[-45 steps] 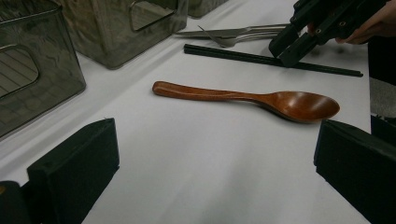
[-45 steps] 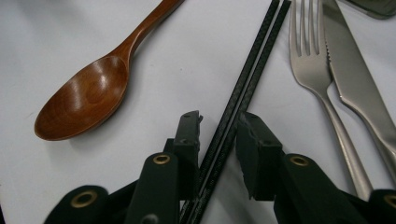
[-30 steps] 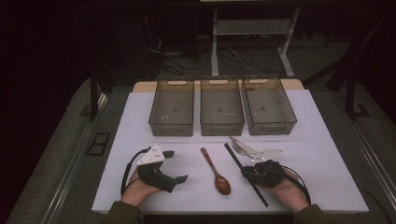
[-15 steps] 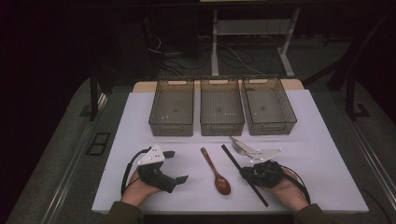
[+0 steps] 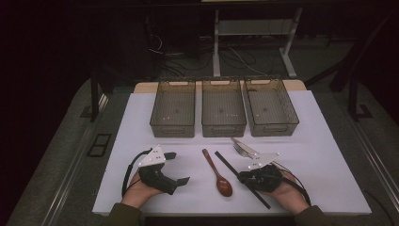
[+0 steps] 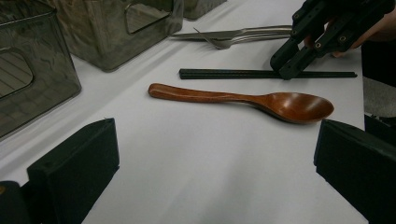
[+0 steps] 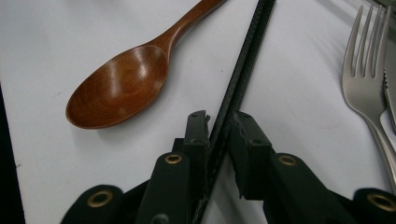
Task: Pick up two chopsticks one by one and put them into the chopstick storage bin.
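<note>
A pair of black chopsticks [image 5: 229, 164] lies slantwise on the white tabletop [image 5: 141, 122]. My right gripper [image 5: 242, 177] rests low at the front right. Its jaws are closed on the chopsticks [image 7: 247, 51], and both tips of the right gripper [image 7: 219, 123] touch their sides. A brown wooden spoon [image 5: 217, 172] lies just left of them, bowl toward me. My left gripper [image 5: 179, 167] sits at the front left with its jaws wide apart and nothing between them. From the left gripper [image 6: 215, 168] I look across at the spoon [image 6: 233, 98] and the chopsticks [image 6: 224, 73].
Three empty smoked-plastic bins [image 5: 173, 109] [image 5: 223, 108] [image 5: 271, 107] stand side by side at the back of the table. A metal fork and knife [image 5: 242, 148] lie just beyond my right hand. The front table edge is close under both wrists.
</note>
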